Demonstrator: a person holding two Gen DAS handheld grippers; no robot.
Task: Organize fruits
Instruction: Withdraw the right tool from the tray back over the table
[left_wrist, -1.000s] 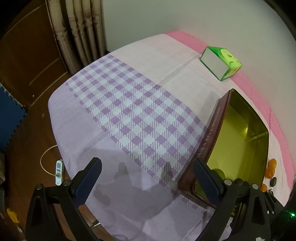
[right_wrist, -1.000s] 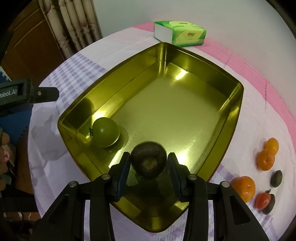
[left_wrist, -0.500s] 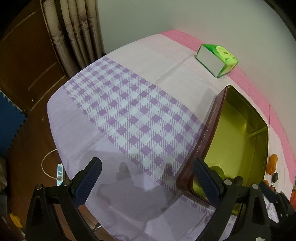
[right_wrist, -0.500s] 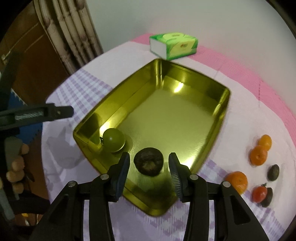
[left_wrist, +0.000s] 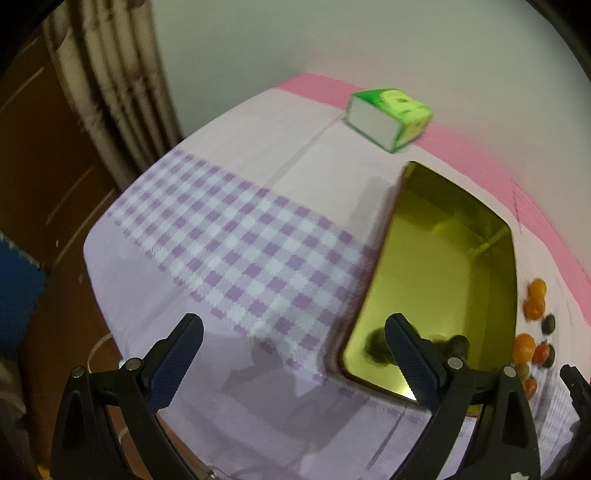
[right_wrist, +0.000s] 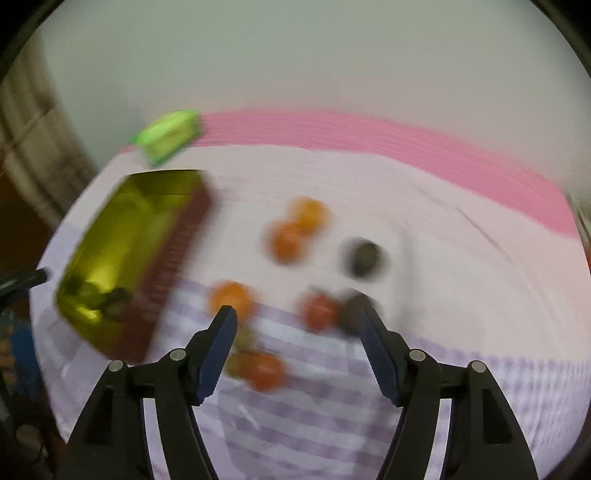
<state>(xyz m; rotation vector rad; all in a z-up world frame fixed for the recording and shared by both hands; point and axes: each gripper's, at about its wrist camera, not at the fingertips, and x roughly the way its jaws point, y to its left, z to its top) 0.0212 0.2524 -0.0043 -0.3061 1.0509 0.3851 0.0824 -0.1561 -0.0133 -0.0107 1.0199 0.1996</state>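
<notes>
Two fruits are already lying in the tin (left_wrist: 443, 280): a green one (right_wrist: 86, 291) and a dark one (right_wrist: 116, 297), both at its near end. So I judge the task is only begun.

Most fruits are still waiting on the cloth (left_wrist: 229, 251) to the right of the tin. Two oranges (right_wrist: 295, 229) are touching each other, and a dark fruit (right_wrist: 365, 254) is lying further right of them. Nearer the camera are a third orange (right_wrist: 231, 297), a red fruit (right_wrist: 319, 310) beside another dark one, and an orange-red fruit (right_wrist: 264, 369). The right view is blurred, so kinds are hard to tell.

The right gripper (right_wrist: 295, 332) is hanging above these fruits with its fingers spread wide and nothing between them. The left gripper (left_wrist: 295, 350) is also spread and empty, by the tin's left corner.

A tissue box (left_wrist: 391, 110) is standing behind the tin, well apart. Nothing seems to be blocking the way to the fruits.
</notes>
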